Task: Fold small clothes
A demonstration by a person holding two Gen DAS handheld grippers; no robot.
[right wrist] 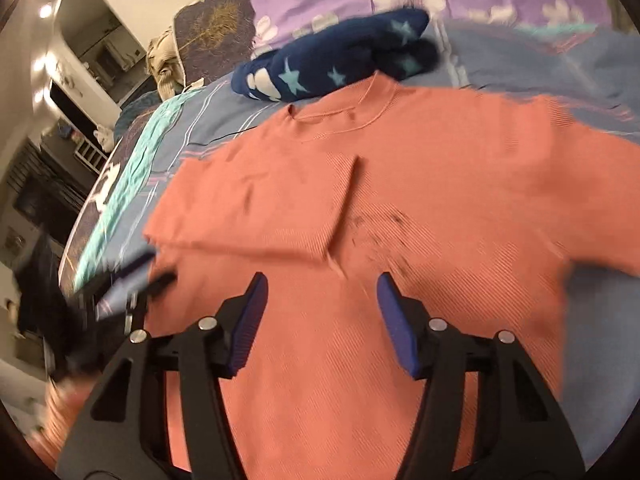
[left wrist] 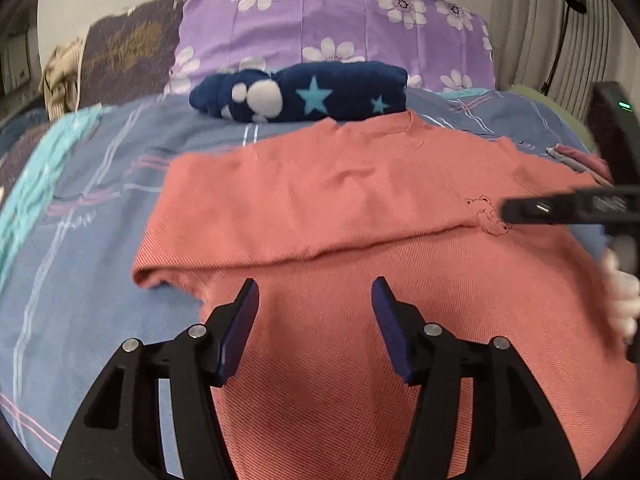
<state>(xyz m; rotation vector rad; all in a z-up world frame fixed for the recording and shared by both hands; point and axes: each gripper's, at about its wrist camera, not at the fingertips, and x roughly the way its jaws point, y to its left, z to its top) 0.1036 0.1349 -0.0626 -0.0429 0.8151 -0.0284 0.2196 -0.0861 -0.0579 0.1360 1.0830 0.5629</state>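
While your left gripper (left wrist: 315,286) hangs over the salmon sweater (left wrist: 360,208), its blue-padded fingers (left wrist: 244,320) stand apart with nothing between them, only fabric showing below the gap. Sweater lies flat on the bed (left wrist: 100,208), spread ahead of and under both grippers. One sleeve is folded in across the chest; its cuff edge sits just ahead of your right gripper (right wrist: 322,280), slightly toward the left finger. Right fingers (right wrist: 394,316) also stand parted, gripping nothing, with the sweater body beneath. Collar lies far ahead of the right fingers, beside a folded navy star-print garment (left wrist: 312,94) that sits past the sweater's top edge, against a purple floral pillow (left wrist: 340,28). No containers in either view. Right wrist view is blurred; the dark print on the chest can't be read there.
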